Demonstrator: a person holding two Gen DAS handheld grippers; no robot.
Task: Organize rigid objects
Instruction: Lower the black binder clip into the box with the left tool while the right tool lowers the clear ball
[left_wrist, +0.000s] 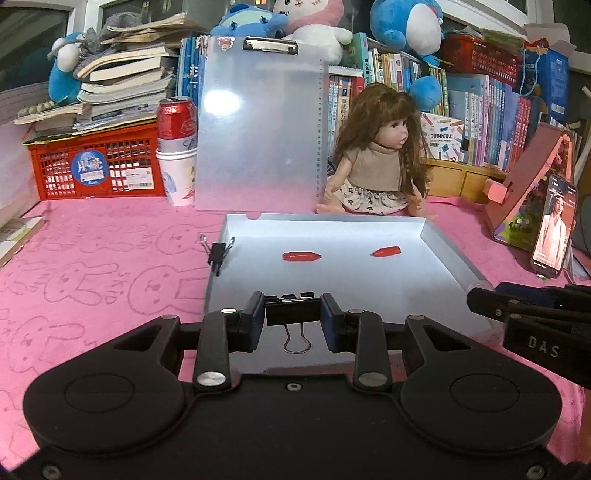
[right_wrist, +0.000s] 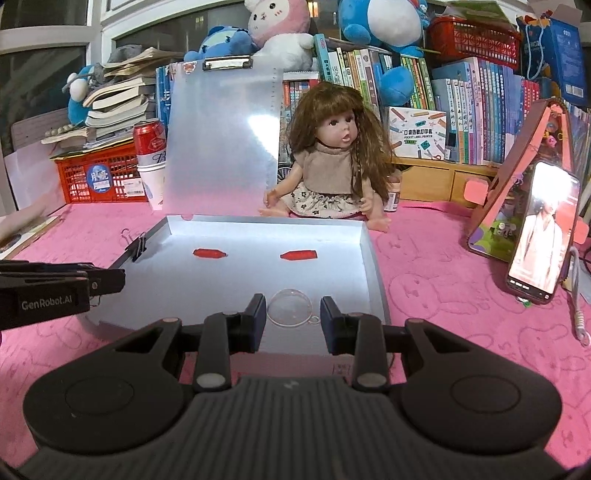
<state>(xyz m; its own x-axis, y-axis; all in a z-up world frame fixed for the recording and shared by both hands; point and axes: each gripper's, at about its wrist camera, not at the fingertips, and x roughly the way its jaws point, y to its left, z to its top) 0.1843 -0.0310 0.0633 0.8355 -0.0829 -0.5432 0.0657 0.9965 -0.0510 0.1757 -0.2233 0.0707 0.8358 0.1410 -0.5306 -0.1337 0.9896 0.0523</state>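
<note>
A shallow grey tray (left_wrist: 448, 254) (right_wrist: 373, 266) lies on the pink cloth. Two red capsule-shaped pieces (left_wrist: 301, 256) (left_wrist: 386, 252) lie inside it, also in the right wrist view (right_wrist: 209, 253) (right_wrist: 298, 254). My left gripper (left_wrist: 293, 314) is shut on a black binder clip (left_wrist: 291, 309) over the tray's near edge. A second black binder clip (left_wrist: 218, 252) (right_wrist: 136, 246) is clipped on the tray's left wall. My right gripper (right_wrist: 293, 314) is open, its fingers either side of a clear half-sphere (right_wrist: 290, 307) that rests in the tray, apart from both pads.
A translucent clipboard (left_wrist: 258, 125) leans upright behind the tray, beside a doll (left_wrist: 380, 162). A red can on paper cups (left_wrist: 176, 147) and a red crate (left_wrist: 96, 166) stand back left. A phone (right_wrist: 543, 229) leans on a pink stand at right. Books and plush toys fill the back.
</note>
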